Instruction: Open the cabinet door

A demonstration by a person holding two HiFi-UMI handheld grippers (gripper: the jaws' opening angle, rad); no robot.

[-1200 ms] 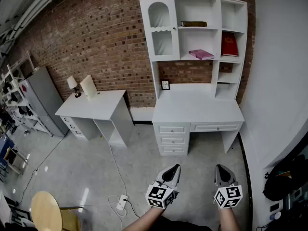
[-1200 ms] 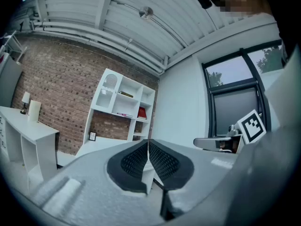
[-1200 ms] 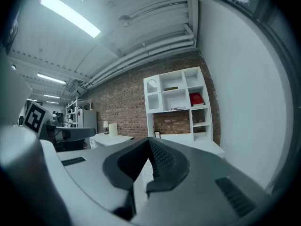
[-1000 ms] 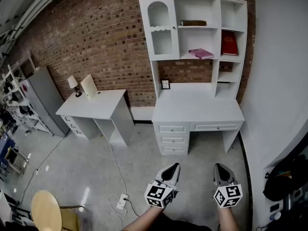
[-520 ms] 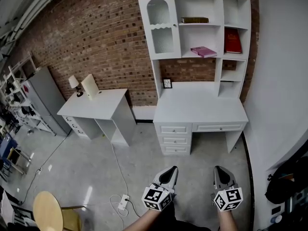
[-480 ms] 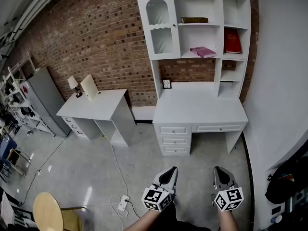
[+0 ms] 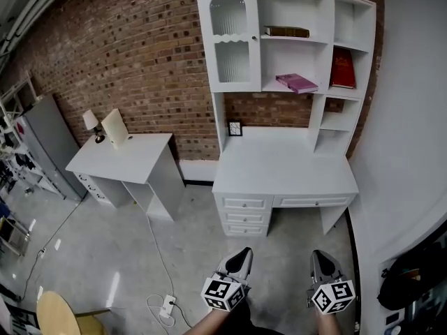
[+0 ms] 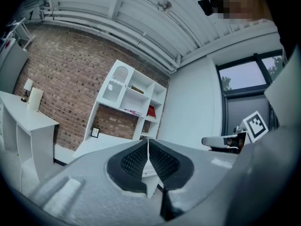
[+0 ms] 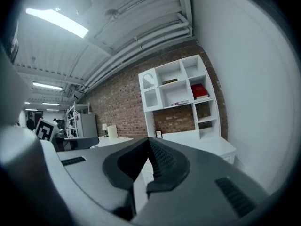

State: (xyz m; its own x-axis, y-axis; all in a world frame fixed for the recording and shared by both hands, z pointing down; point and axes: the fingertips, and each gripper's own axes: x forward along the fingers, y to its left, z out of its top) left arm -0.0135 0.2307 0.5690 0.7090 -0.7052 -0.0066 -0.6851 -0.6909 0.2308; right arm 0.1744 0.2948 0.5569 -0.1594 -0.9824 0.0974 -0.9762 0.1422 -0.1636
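Left gripper [image 7: 241, 254] and right gripper [image 7: 320, 256] are hovering low, fingers clenched on nothing, well apart from the closed cabinet door [image 7: 230, 39]: approach pending.

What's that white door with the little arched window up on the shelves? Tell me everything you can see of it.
The cabinet door is tall, narrow and painted white. It covers the upper-left compartment of the hutch, which stands on a white desk against the brick wall. It has two panes of what looks like ribbed glass, an arched one above and a scallop-topped one below. It is shut and upright, and a small knob seems to sit at its right edge. Nothing touches it.
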